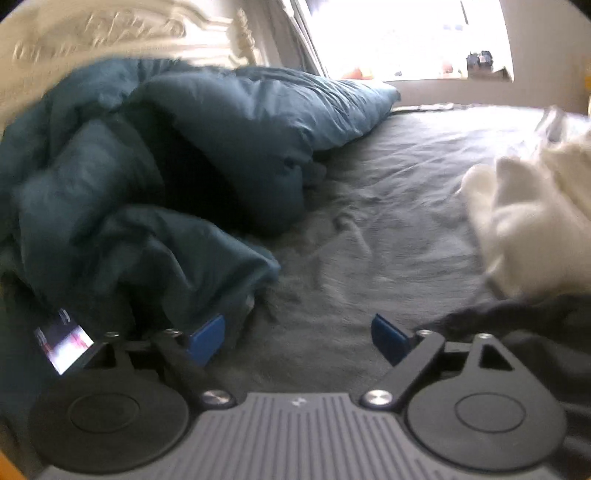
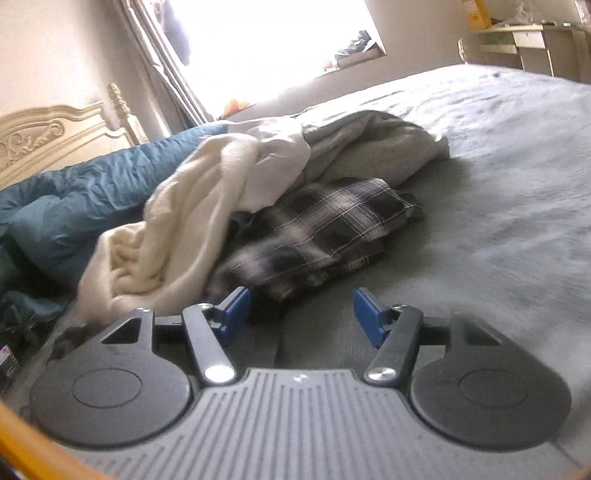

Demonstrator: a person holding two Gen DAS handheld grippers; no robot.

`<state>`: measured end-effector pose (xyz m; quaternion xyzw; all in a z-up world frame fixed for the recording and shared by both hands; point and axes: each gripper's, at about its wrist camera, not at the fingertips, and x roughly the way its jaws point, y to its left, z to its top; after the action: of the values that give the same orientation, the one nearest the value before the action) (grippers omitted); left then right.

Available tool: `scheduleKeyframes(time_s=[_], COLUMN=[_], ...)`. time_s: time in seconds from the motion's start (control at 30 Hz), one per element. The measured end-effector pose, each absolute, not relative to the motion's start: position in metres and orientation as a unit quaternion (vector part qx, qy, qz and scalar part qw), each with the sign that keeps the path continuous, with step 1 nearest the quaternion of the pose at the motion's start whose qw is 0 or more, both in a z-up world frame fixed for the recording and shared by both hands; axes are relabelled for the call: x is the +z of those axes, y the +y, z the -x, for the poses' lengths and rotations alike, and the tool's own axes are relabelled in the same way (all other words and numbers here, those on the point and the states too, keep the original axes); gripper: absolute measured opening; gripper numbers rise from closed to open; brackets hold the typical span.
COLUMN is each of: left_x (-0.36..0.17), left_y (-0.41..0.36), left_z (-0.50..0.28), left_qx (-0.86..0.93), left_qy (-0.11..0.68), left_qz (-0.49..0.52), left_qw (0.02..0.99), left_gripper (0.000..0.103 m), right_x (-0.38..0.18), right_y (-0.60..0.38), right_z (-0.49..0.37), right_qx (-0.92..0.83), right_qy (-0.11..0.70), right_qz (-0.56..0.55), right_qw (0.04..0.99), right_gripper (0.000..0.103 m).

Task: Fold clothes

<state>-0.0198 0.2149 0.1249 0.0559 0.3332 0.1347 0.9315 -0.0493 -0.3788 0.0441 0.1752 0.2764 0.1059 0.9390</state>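
Note:
A heap of clothes lies on the grey bed sheet (image 2: 498,192). In the right wrist view a cream fleece garment (image 2: 184,221) drapes over a black-and-white plaid garment (image 2: 325,225), with a light grey garment (image 2: 373,147) behind them. My right gripper (image 2: 300,314) stands open just in front of the plaid garment, holding nothing. In the left wrist view the cream garment (image 1: 524,214) shows at the right edge, and a dark garment (image 1: 535,332) lies by the right finger. My left gripper (image 1: 298,338) is open over bare sheet (image 1: 369,221), empty.
A bunched teal duvet (image 1: 147,184) and pillow (image 1: 295,107) fill the left side near the carved cream headboard (image 1: 110,33). A bright window (image 2: 266,44) stands behind the bed. A desk (image 2: 528,40) sits at the far right. A small phone-like screen (image 1: 62,339) lies by the left gripper.

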Motion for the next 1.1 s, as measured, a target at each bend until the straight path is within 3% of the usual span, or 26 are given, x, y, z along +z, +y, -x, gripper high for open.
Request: scheduleKeyframes(time_s=[0.07, 0.2, 0.33, 0.43, 0.63, 0.8, 0.83, 0.87, 0.9, 1.1], left_x=[0.131, 0.139, 0.134, 0.122, 0.095, 0.088, 0.089, 0.087, 0.087, 0.096], left_y=[0.196, 0.123, 0.041, -0.024, -0.089, -0.087, -0.087, -0.087, -0.086, -0.071], left_z=[0.043, 0.110, 0.168, 0.198, 0.228, 0.232, 0.234, 0.234, 0.233, 0.223], left_qx=[0.065, -0.069, -0.231, -0.319, -0.366, -0.353, -0.349, -0.343, -0.338, -0.320], left_qy=[0.338, 0.323, 0.336, 0.339, 0.366, 0.391, 0.390, 0.389, 0.389, 0.390], left_qz=[-0.036, -0.080, -0.088, -0.141, -0.194, -0.171, -0.169, -0.168, -0.167, -0.150], left_qw=[0.938, 0.941, 0.909, 0.874, 0.833, 0.833, 0.835, 0.838, 0.841, 0.850], left_gripper=[0.078, 0.078, 0.078, 0.078, 0.078, 0.078, 0.078, 0.078, 0.078, 0.079], right_x=[0.052, 0.055, 0.037, 0.015, -0.009, -0.014, -0.014, -0.015, -0.016, 0.010], right_y=[-0.380, -0.369, -0.358, -0.347, -0.326, -0.333, -0.331, -0.329, -0.328, -0.327], right_z=[0.074, 0.163, 0.263, 0.312, 0.332, 0.309, 0.306, 0.304, 0.304, 0.306], right_qx=[0.110, 0.144, 0.178, 0.177, 0.194, 0.267, 0.262, 0.258, 0.254, 0.228], right_qy=[0.277, 0.274, 0.275, 0.309, 0.296, 0.291, 0.294, 0.297, 0.301, 0.272], right_qz=[-0.172, -0.158, -0.143, -0.131, -0.118, -0.243, -0.243, -0.245, -0.250, -0.221], right_qw=[0.939, 0.938, 0.934, 0.925, 0.928, 0.886, 0.887, 0.886, 0.884, 0.908], right_gripper=[0.062, 0.068, 0.079, 0.080, 0.086, 0.084, 0.067, 0.016, 0.000, 0.000])
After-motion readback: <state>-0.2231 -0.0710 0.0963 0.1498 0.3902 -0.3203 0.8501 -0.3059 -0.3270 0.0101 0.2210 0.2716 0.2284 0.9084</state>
